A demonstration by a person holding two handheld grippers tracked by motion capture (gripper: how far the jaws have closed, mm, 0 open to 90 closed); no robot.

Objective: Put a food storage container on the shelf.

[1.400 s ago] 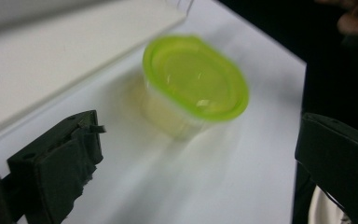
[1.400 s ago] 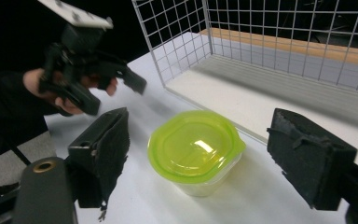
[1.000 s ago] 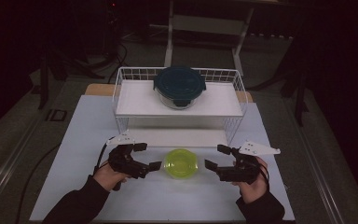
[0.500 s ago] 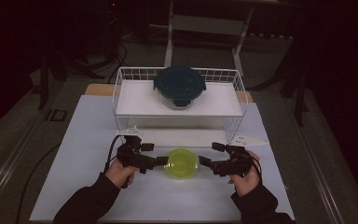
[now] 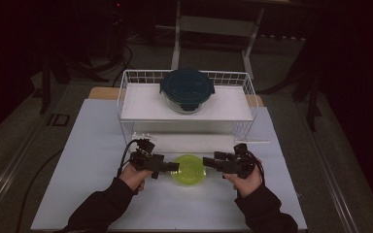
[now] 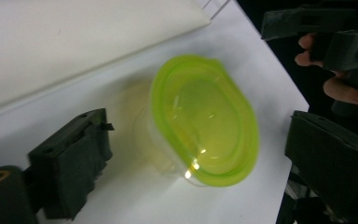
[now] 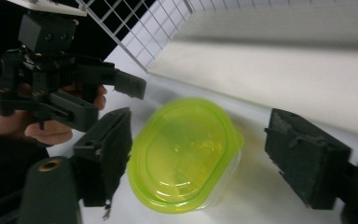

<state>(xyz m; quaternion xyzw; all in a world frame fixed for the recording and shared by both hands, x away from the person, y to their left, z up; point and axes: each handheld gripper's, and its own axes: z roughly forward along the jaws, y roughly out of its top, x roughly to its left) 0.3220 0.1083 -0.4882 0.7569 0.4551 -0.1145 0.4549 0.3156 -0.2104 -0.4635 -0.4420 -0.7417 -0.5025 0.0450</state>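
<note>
Left gripper (image 5: 174,167) and right gripper (image 5: 208,162) are set at 9 and 3 o'clock of the tub (image 5: 190,169), jaws just closing in but not clamped: gaps are seen between pads and tub in both gripper views. The approach is done; the grasp and lift are judged left. The tub, clear with a lime-green lid (image 6: 205,119) snapped on, sits on the table (image 5: 92,145), with the wire rack (image 5: 187,99) at 12 o'clock.
</note>
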